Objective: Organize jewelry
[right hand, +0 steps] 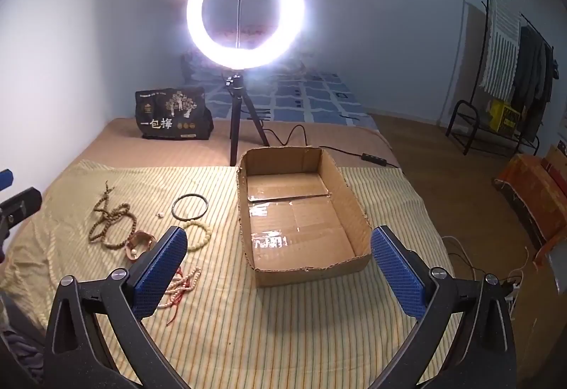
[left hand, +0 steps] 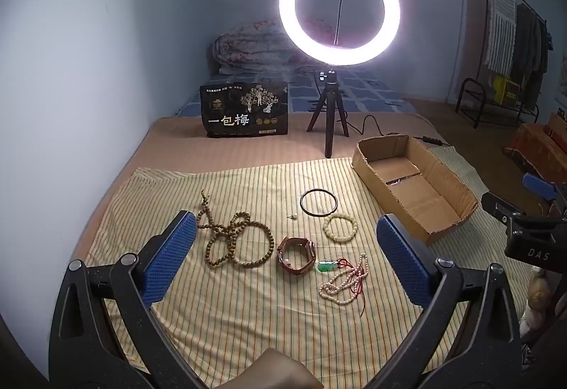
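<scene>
Jewelry lies on a striped cloth (left hand: 248,314): a brown wooden bead necklace (left hand: 235,240), a brown watch (left hand: 297,255), a black bangle (left hand: 319,203), a cream bead bracelet (left hand: 339,228), a green pendant (left hand: 326,266) on red cord, a pearl necklace (left hand: 345,282) and a small pearl stud (left hand: 292,216). An open cardboard box (right hand: 301,212) stands empty to the right. My left gripper (left hand: 285,236) is open above the jewelry. My right gripper (right hand: 278,252) is open in front of the box; it also shows in the left wrist view (left hand: 524,208).
A lit ring light on a tripod (left hand: 338,10) stands behind the cloth, its cable (right hand: 354,151) running right. A black snack bag (left hand: 246,109) stands at the back left. A clothes rack (right hand: 506,70) and orange box (right hand: 531,190) are on the right.
</scene>
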